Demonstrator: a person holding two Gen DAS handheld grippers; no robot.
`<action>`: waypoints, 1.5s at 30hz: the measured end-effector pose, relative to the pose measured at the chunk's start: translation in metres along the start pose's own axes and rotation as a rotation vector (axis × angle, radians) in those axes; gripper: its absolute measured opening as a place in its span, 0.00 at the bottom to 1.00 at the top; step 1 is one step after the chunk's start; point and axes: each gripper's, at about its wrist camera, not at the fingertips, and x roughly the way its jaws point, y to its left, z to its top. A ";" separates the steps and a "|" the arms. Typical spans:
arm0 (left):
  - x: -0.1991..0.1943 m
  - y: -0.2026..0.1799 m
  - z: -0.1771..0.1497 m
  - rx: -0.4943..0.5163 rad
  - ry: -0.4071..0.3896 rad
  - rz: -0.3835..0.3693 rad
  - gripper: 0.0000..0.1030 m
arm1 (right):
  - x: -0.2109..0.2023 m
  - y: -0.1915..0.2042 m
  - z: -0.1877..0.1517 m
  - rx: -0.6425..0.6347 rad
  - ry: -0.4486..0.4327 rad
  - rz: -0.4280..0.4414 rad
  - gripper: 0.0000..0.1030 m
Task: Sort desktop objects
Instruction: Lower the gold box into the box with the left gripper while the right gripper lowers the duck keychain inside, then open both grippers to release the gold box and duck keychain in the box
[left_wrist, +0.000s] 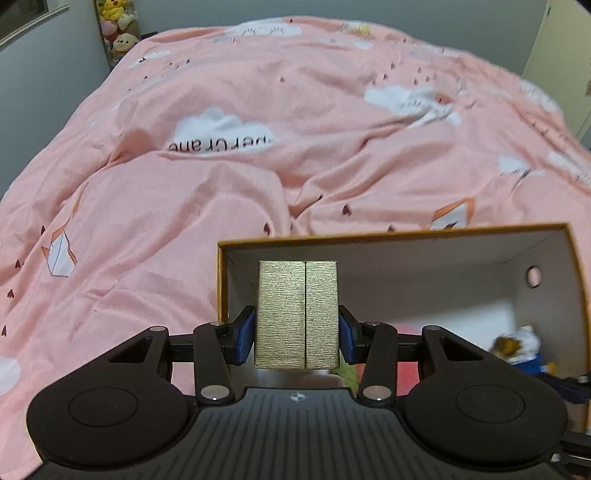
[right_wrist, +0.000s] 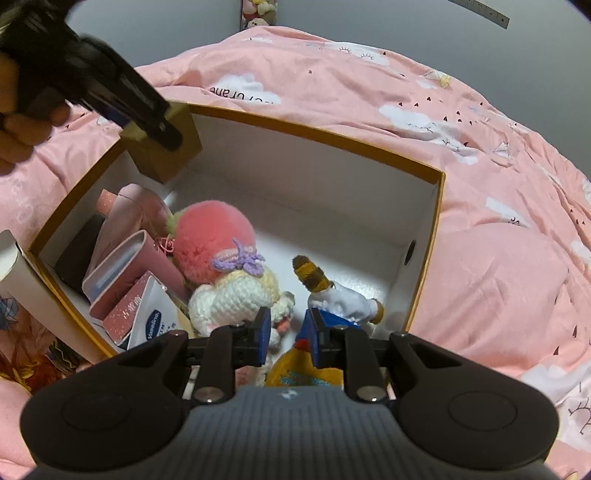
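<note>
A bed covered by a pink cloud-print quilt (left_wrist: 258, 92) carries an open orange-rimmed box (right_wrist: 441, 177) with white inner walls. The left gripper (left_wrist: 297, 330) pinches a gold textured box (left_wrist: 297, 314) between its blue pads, holding it above the near-left corner of the open box. The right gripper (right_wrist: 286, 332), jaws narrowly parted with nothing clamped, hangs over a crocheted doll (right_wrist: 229, 299) and a small figure (right_wrist: 340, 299) lying just ahead of its tips inside the open box.

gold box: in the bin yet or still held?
Held, not in. The left gripper clamps the gold box above the cardboard bin's corner.
</note>
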 end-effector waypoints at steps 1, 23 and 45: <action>0.005 -0.001 -0.001 0.002 0.012 0.005 0.50 | 0.001 -0.001 0.000 0.007 -0.001 0.001 0.21; 0.031 -0.026 -0.004 0.098 0.105 0.102 0.51 | 0.001 -0.008 -0.003 0.050 -0.039 -0.003 0.30; -0.090 -0.030 -0.049 0.107 -0.149 0.057 0.54 | -0.040 0.009 -0.013 0.065 -0.130 0.012 0.44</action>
